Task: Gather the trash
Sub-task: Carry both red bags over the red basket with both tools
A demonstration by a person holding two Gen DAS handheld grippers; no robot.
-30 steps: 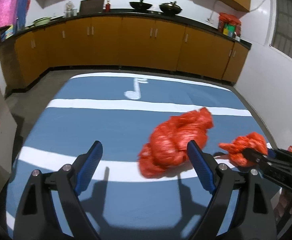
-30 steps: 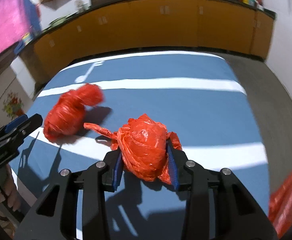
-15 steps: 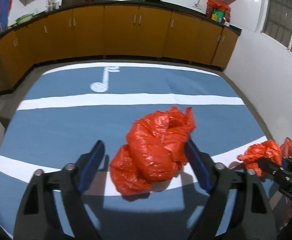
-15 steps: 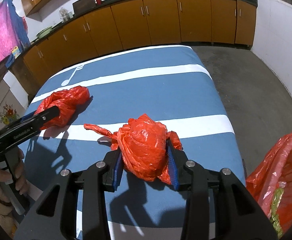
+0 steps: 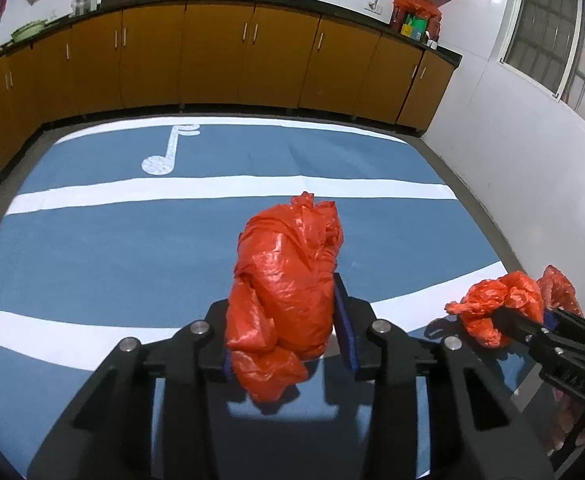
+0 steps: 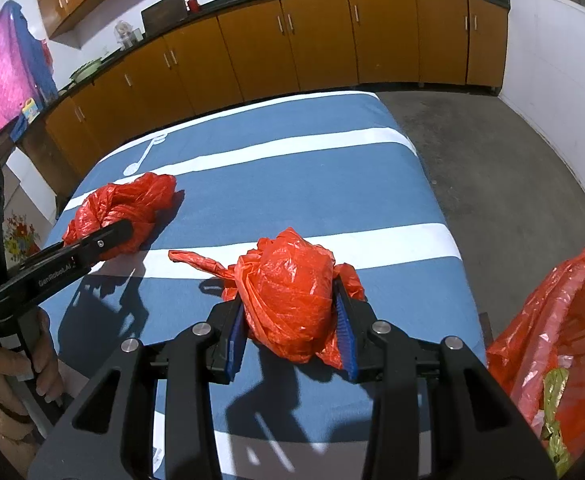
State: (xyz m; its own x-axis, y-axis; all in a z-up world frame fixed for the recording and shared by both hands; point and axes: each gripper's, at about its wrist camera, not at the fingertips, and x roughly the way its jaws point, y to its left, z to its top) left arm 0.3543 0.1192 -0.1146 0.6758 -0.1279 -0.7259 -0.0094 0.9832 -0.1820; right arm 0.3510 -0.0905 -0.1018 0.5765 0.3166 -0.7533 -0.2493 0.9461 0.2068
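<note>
Orange kitchen cabinets (image 5: 220, 52) ring a blue, white-striped table cover (image 5: 92, 248). On it, the left gripper (image 5: 286, 346) is closing, its pads squeezing a crumpled red plastic bag (image 5: 288, 280); the right gripper (image 6: 290, 334) clamps a second red wad (image 6: 288, 284), likely bound for the red-lined bin (image 6: 560, 320) just beside the table's right edge.

Overhead indoor light; sharp focus. Hard shadows fall toward the camera on the blue cloth (image 6: 316, 184). Fisheye bending, dark vignetted corners.
</note>
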